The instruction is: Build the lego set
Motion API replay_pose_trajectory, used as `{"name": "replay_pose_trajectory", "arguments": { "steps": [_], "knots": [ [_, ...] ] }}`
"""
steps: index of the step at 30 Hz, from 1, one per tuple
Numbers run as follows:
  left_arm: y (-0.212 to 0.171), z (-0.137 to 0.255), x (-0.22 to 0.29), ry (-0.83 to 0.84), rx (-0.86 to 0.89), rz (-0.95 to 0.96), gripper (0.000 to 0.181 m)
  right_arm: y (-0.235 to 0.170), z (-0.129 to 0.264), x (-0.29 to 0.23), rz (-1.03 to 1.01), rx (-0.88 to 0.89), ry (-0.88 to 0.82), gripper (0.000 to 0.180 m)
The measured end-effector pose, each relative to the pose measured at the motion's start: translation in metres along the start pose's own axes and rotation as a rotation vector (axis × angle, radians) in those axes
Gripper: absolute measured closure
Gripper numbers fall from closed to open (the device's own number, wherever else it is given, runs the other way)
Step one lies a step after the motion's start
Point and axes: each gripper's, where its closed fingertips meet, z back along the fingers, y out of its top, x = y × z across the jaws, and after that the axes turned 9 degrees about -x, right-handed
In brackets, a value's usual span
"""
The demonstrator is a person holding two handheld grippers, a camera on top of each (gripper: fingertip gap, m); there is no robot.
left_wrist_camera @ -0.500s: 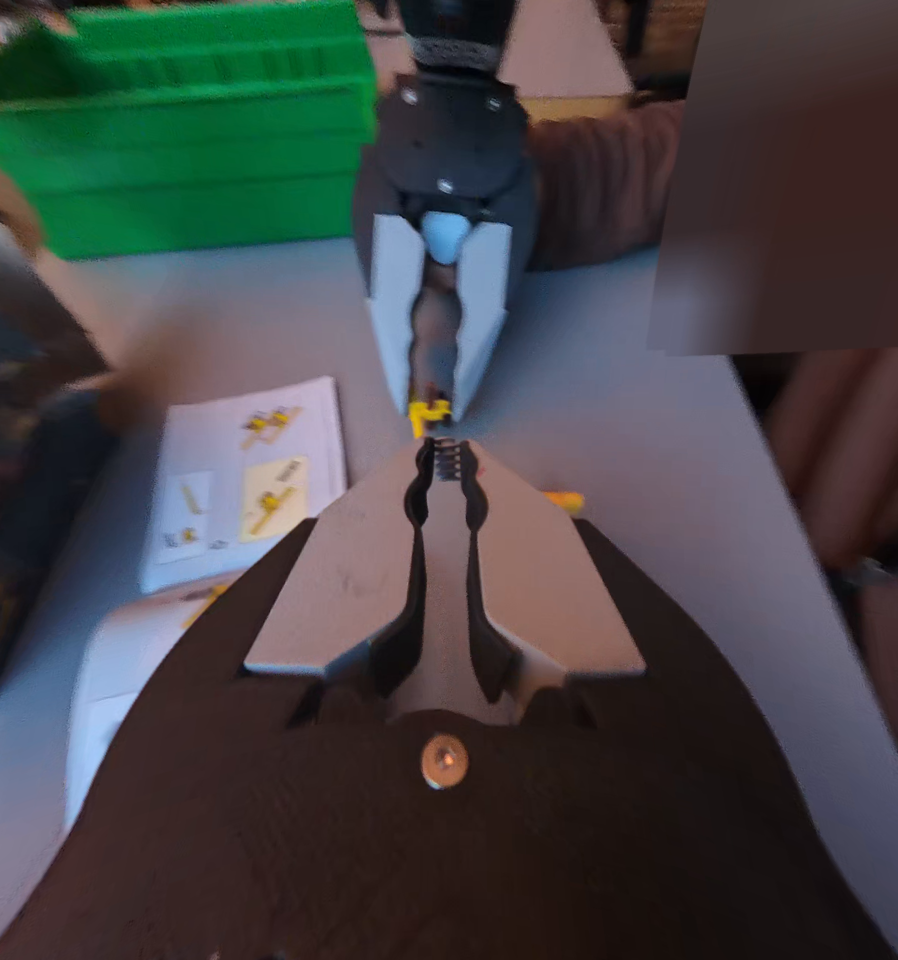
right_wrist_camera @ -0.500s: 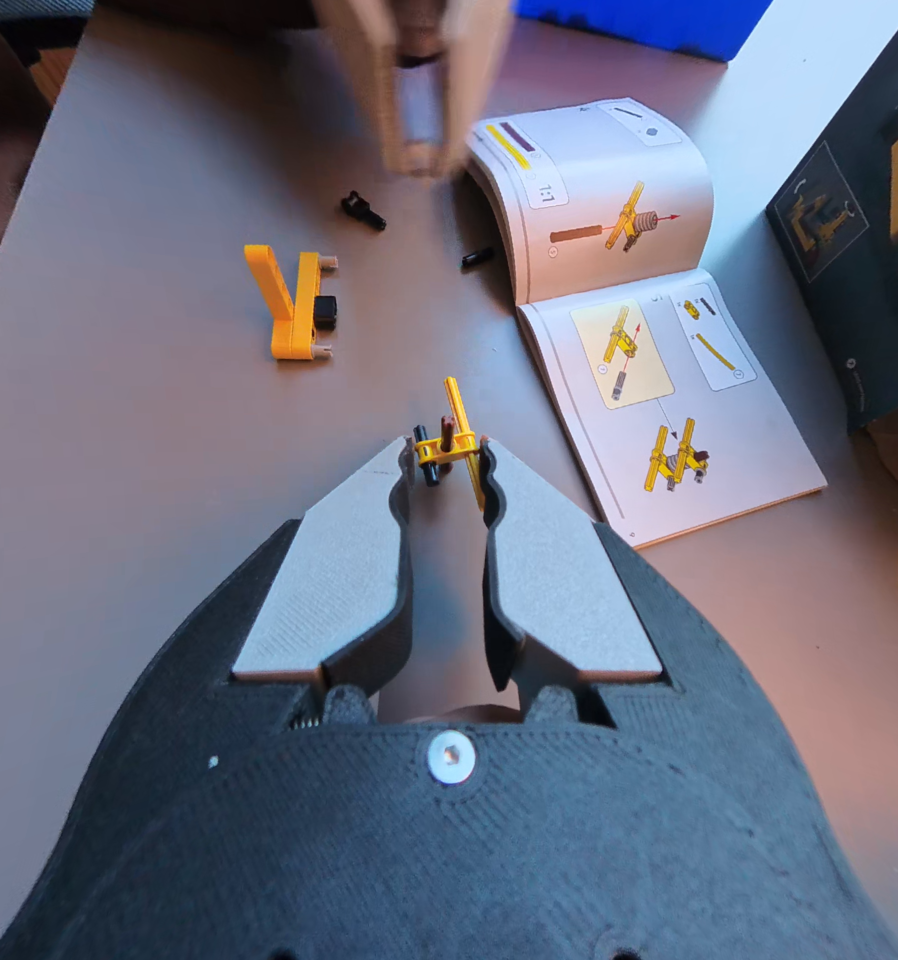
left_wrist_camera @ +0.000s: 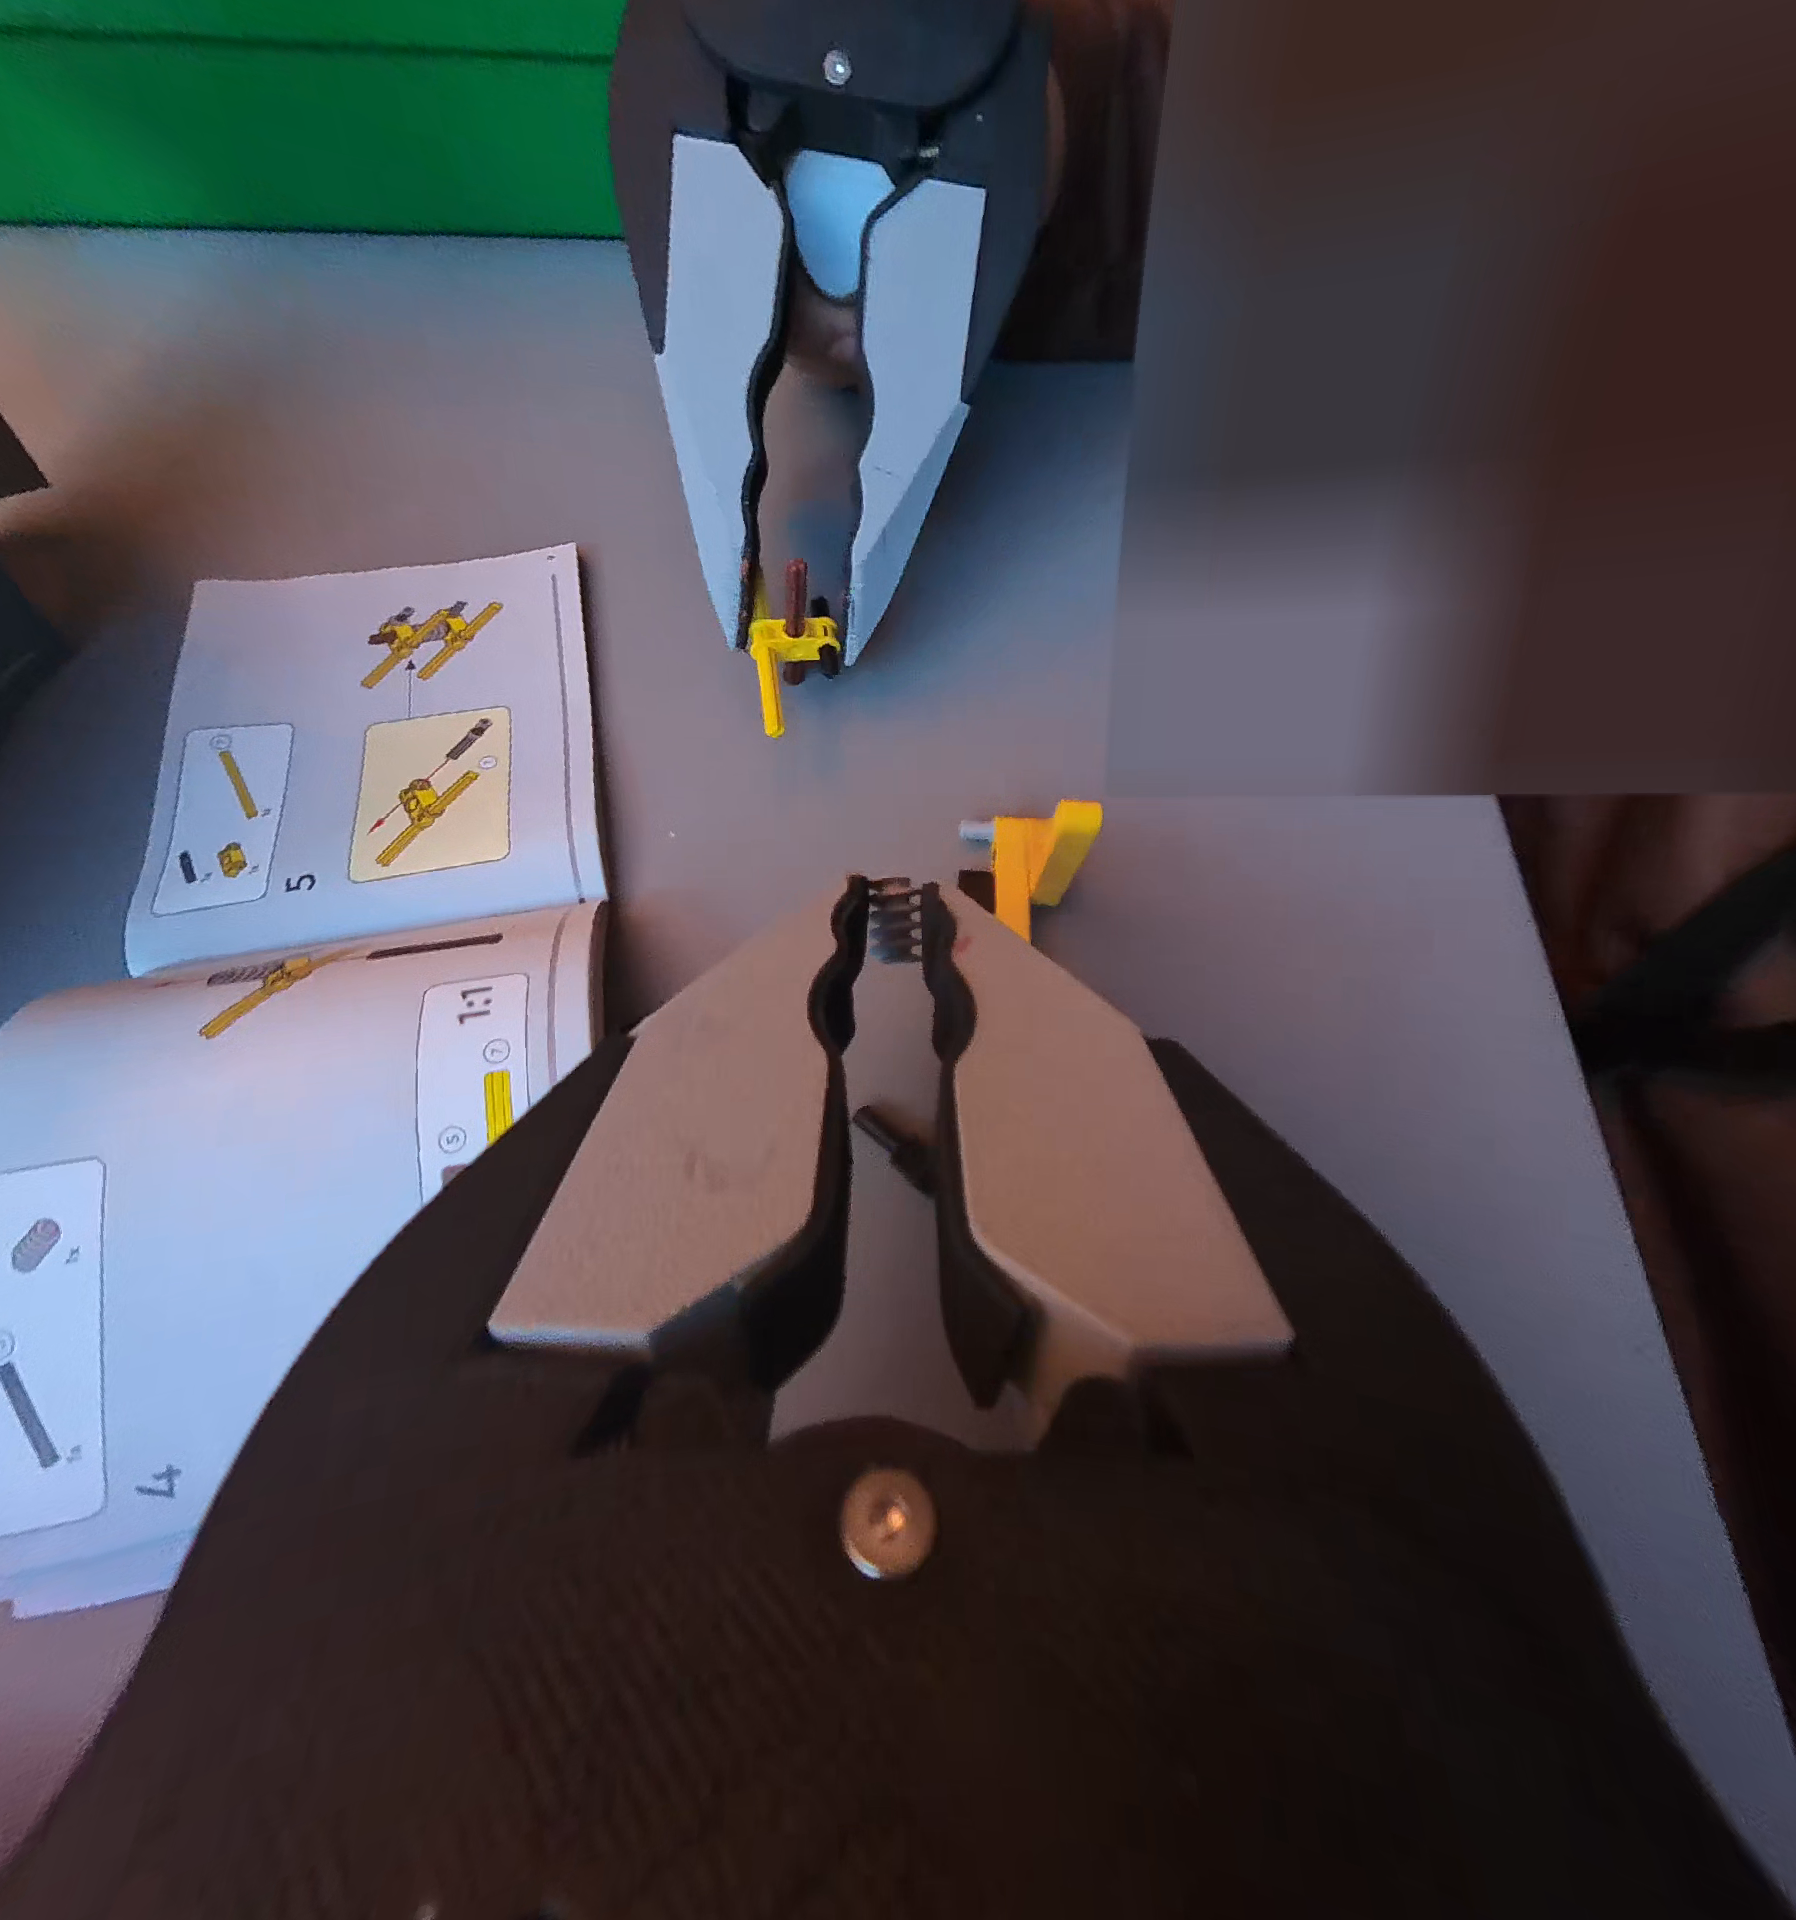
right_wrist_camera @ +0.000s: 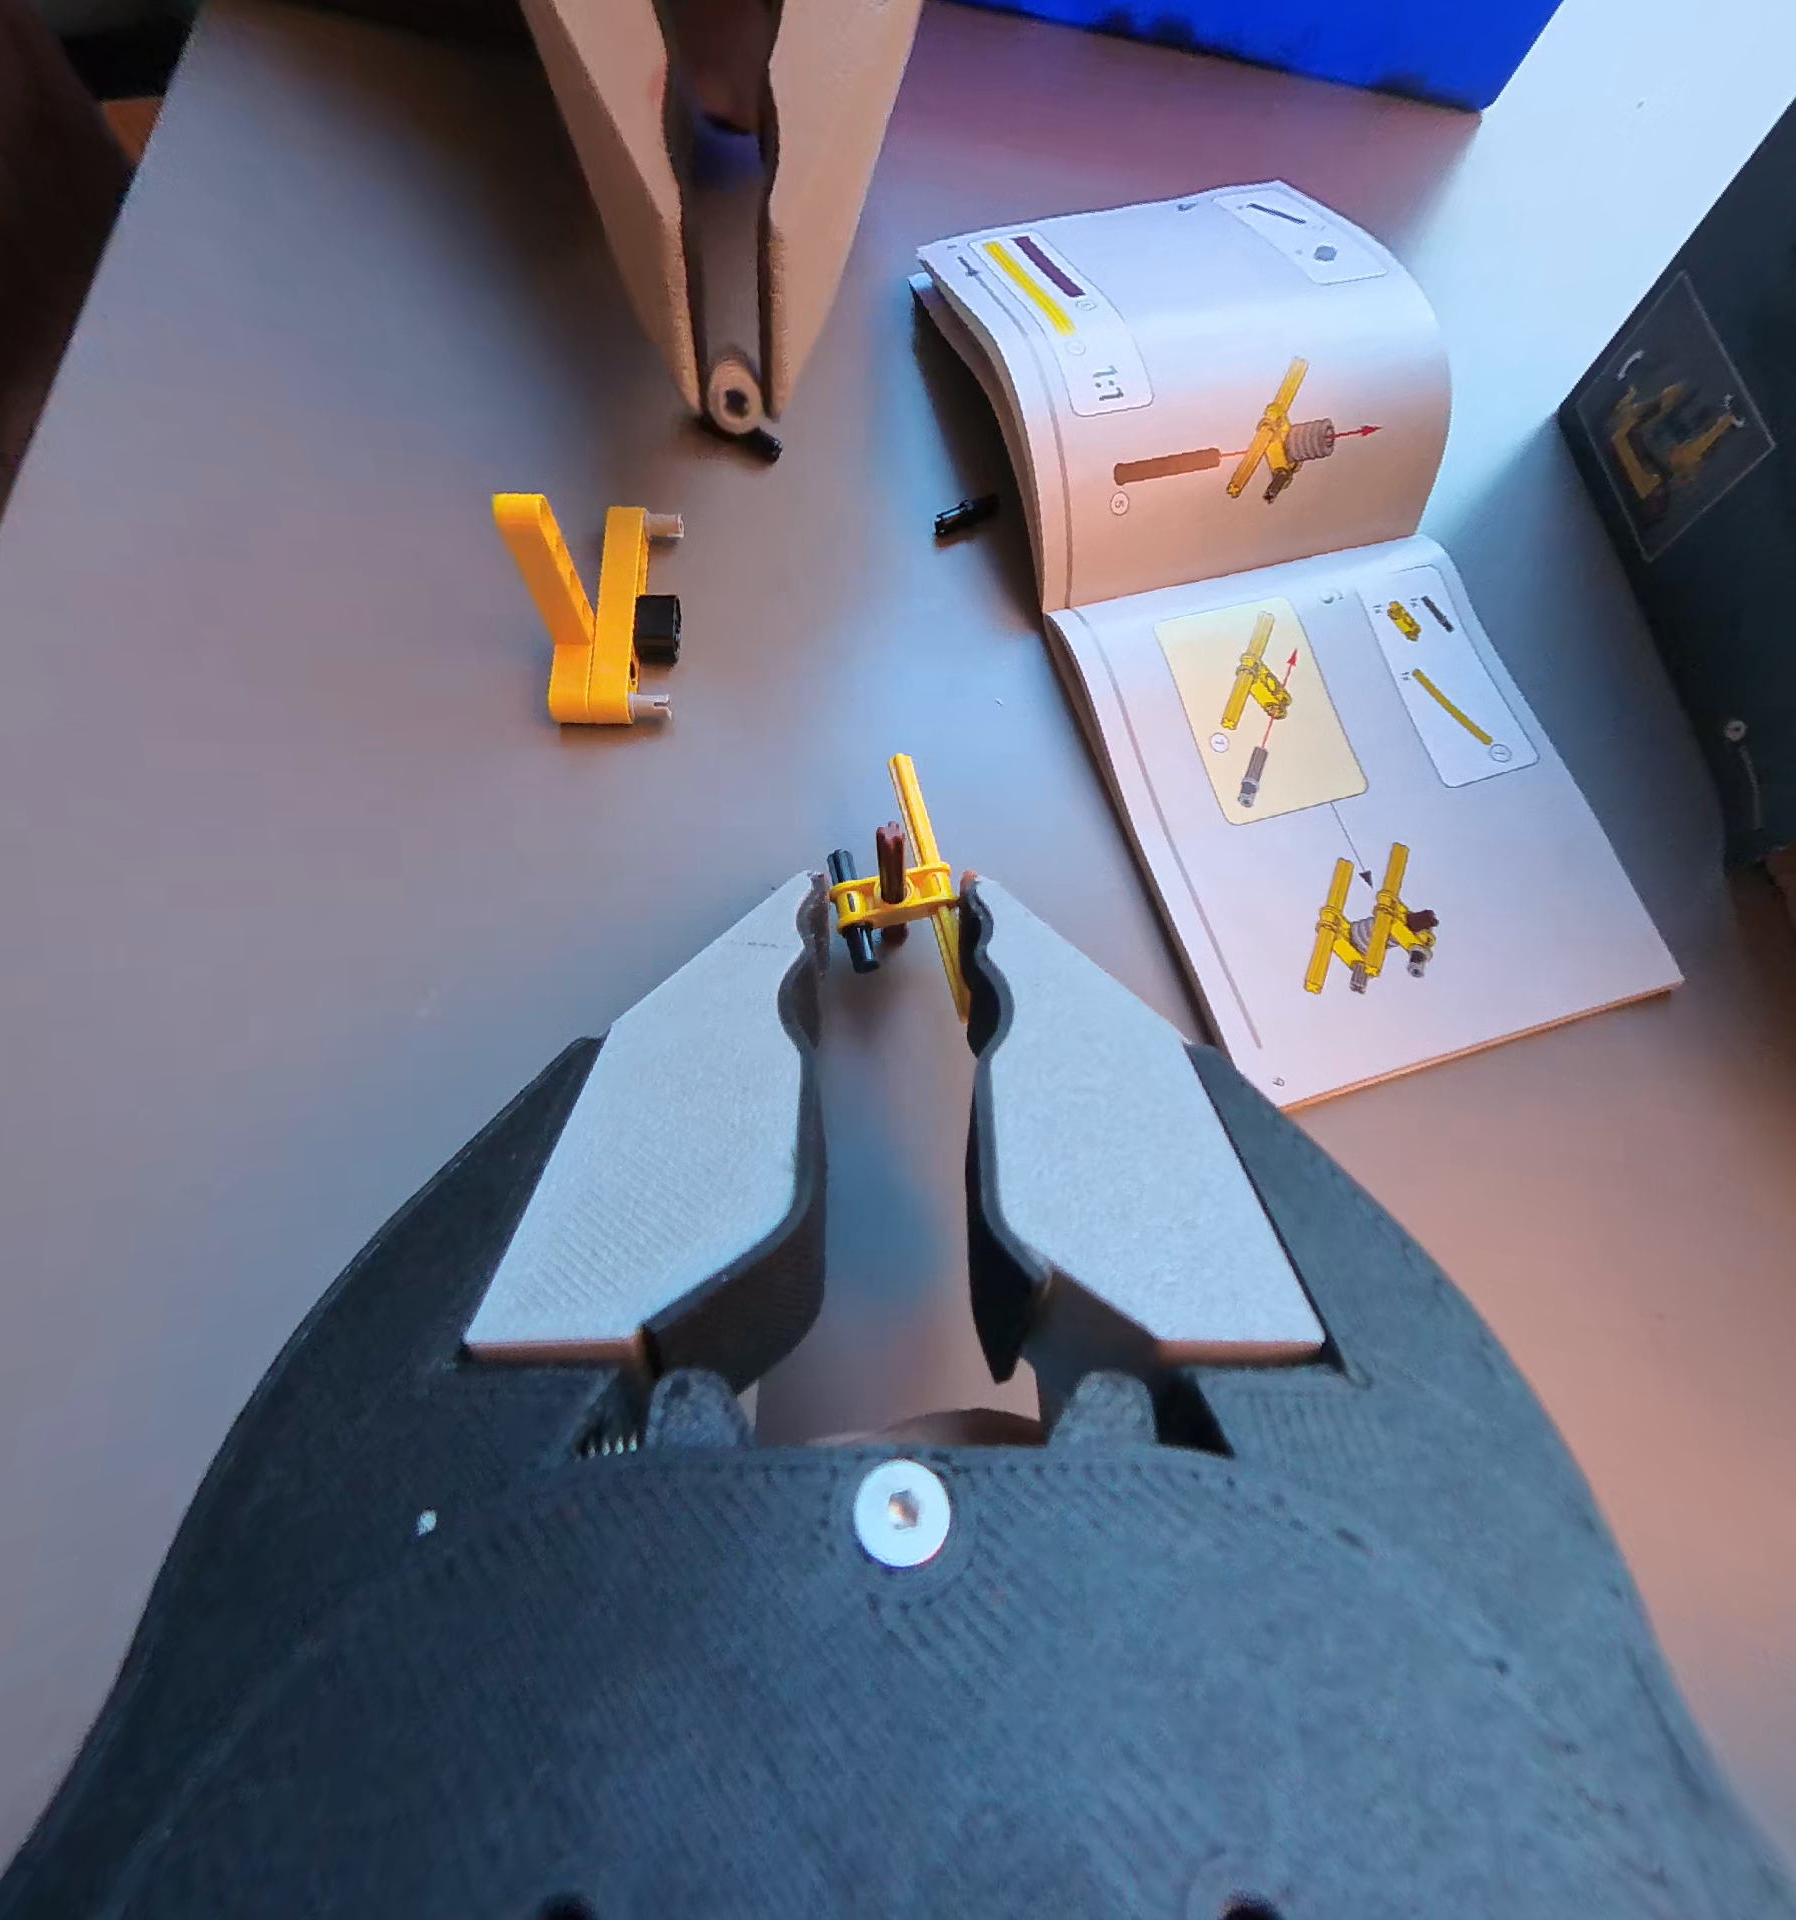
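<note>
One grey table [right_wrist_camera: 250, 935], green bin [left_wrist_camera: 250, 114] behind

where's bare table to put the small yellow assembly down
Bare table lies on the right gripper's left, below the yellow bracket. Another strip runs between the assembly and the manual. It is crowded near the left gripper, with loose black pins.

Wrist views face each other, close above table [right_wrist_camera: 250, 935]; both share manual [left_wrist_camera: 374, 727], left blurrier.
</note>
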Motion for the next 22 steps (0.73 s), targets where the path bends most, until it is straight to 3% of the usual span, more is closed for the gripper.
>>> {"name": "replay_pose_trajectory", "arguments": {
  "steps": [1, 22],
  "knots": [
    [-0.0013, -0.0005, -0.0011, -0.008, -0.001, 0.018, 0.173, 0.0, 0.0, 0.0003, -0.002, 0.0, -0.001, 0.158],
    [-0.0068, -0.0101, -0.0018, 0.007, -0.047, 0.026, 0.173, -0.007, -0.0071, 0.0039, 0.006, -0.065, -0.036, 0.158]
  ]
}}
